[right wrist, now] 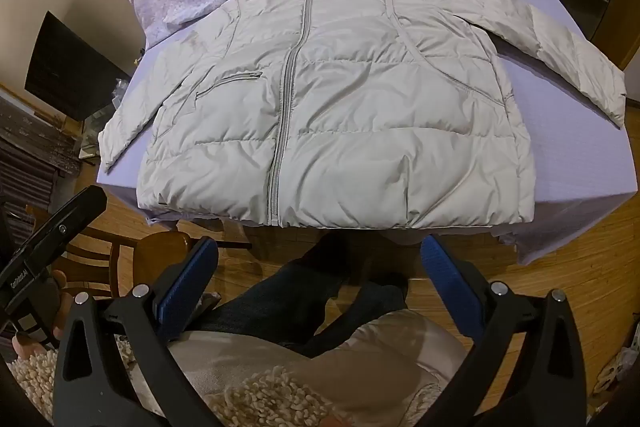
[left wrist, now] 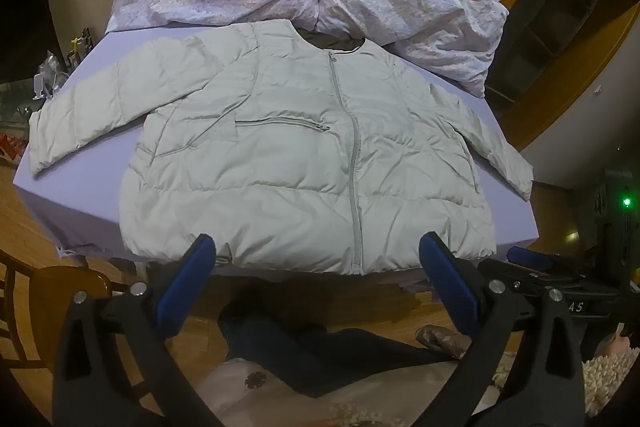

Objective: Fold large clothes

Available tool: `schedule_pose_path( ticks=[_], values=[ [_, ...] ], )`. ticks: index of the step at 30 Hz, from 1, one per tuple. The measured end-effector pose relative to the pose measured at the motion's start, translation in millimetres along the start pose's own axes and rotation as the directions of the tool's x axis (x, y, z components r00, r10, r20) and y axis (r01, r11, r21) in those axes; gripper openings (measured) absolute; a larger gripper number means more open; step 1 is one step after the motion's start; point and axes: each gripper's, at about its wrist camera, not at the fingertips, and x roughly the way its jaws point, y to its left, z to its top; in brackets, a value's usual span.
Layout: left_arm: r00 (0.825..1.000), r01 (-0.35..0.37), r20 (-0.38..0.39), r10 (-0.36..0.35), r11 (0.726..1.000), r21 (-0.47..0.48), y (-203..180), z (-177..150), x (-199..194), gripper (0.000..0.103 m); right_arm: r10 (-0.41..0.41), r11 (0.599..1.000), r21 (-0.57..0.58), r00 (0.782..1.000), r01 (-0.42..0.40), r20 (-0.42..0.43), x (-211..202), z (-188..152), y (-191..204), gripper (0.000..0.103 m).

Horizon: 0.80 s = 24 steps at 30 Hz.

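Puffer jacket [left wrist: 304, 163] is lying flat, zipped, on the lilac worktop [left wrist: 512, 223], collar toward 12 o'clock. Left tongs [left wrist: 316, 259] and right tongs [right wrist: 320, 259] are hovering spread, empty, hem just at 12; left looking nearer.

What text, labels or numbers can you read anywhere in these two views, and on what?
"AS": pale letters on the black body of the right gripper, at the left wrist view's right edge.
White lettering on the left gripper body, in the right wrist view: too small and tilted to read.
Puffer jacket: no readable label.
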Motion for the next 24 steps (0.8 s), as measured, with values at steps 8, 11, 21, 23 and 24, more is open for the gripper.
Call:
schedule_pose_path(
  ticks=[8, 11, 21, 23, 24],
  values=[
    [1.000, 0.000, -0.003, 0.000, 1.000, -0.001, 0.1, 0.0, 0.2, 0.101, 0.004, 1.000, 0.003, 1.000, -0.004, -0.002, 0.7, 0.7, -0.5, 0.102],
    [1.000, 0.000, -0.003, 0.000, 1.000, 0.000, 0.2, -0.1, 0.0, 0.101, 0.004, 1.000, 0.001, 1.000, -0.004, -0.002, 0.7, 0.9, 0.2, 0.102],
    [1.000, -0.002, -0.005, 0.002, 1.000, -0.001, 0.1, -0.1, 0.3, 0.101, 0.005, 1.000, 0.002, 1.000, -0.005, -0.003, 1.2, 1.2, 0.3, 0.102],
    [1.000, -0.002, -0.005, 0.002, 1.000, -0.001, 0.1, 0.0, 0.3, 0.101, 0.005, 1.000, 0.002, 1.000, -0.005, -0.003, 1.2, 1.3, 0.3, 0.102],
    [1.000, -0.002, -0.005, 0.002, 1.000, -0.001, 0.1, 0.0, 0.3, 0.101, 0.005, 1.000, 0.002, 1.000, -0.005, -0.003, 1.1, 1.3, 0.5, 0.102]
  ],
)
